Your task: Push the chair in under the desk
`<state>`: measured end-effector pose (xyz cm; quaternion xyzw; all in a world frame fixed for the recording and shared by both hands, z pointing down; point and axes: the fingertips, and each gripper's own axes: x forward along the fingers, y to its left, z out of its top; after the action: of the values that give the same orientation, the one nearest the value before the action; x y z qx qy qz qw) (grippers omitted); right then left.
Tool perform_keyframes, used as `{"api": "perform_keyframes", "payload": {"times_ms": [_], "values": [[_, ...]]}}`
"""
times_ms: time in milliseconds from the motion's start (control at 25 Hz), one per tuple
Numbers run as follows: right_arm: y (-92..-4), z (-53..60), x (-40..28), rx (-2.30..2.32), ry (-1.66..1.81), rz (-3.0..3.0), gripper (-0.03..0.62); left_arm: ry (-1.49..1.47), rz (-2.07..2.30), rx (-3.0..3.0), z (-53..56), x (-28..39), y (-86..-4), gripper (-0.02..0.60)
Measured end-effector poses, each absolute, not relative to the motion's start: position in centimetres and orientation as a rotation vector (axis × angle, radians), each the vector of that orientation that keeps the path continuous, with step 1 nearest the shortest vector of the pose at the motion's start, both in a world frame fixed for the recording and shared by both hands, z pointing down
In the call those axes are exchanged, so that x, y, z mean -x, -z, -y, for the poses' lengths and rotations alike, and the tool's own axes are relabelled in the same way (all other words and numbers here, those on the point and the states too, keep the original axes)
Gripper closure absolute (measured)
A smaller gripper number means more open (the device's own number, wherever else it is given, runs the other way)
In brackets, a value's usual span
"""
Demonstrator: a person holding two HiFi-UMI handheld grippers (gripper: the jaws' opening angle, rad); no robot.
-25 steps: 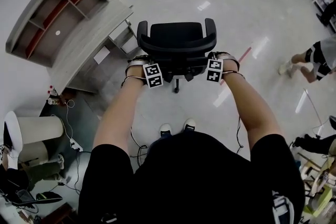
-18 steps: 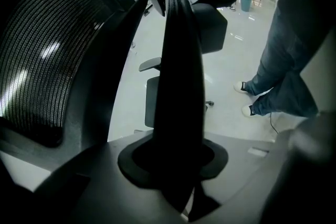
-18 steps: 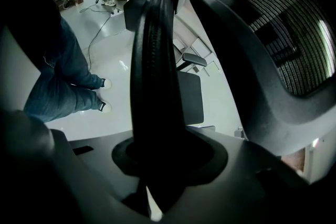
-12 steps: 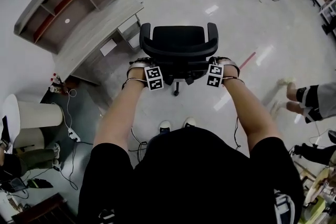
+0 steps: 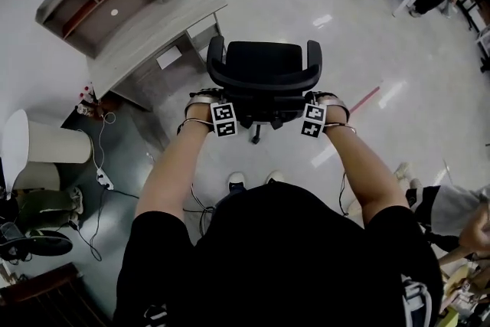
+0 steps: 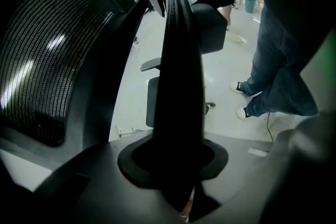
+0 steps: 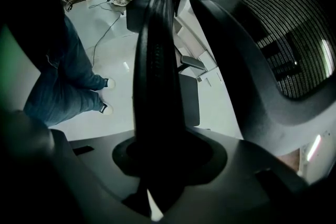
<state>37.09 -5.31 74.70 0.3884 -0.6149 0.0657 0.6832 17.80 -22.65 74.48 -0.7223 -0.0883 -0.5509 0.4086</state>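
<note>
Grip: left tongs point(image 5: 217, 102), right tongs point(image 5: 315, 102) both clamped on chair point(image 5: 264, 67) back. Change: chair rolled nearer bench point(image 5: 157, 31), far left; not yet under.

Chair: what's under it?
Under the chair, only one black leg with a wheel pokes out over the floor. The rest of its base is covered by the seat and back, so I can't see it.

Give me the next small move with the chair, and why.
Probably roll the office chair forward and left toward the desk. The left gripper and right gripper are both clamped on it, and in the head view the chair stands on open floor, right of the desk, not under it.
</note>
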Motion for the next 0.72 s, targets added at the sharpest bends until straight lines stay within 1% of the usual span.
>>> {"api": "perform_keyframes", "payload": {"times_ms": [440, 720], "values": [[-75.0, 6.0, -33.5, -0.814, -0.090, 1.403, 0.476, 1.438, 0.150, 1.850, 21.6, -12.7, -74.8, 0.483], [-75.0, 8.2, -30.2, -0.751, -0.029, 1.435, 0.476, 1.495, 0.080, 1.875, 21.9, -8.1, -74.9, 0.486]]}}
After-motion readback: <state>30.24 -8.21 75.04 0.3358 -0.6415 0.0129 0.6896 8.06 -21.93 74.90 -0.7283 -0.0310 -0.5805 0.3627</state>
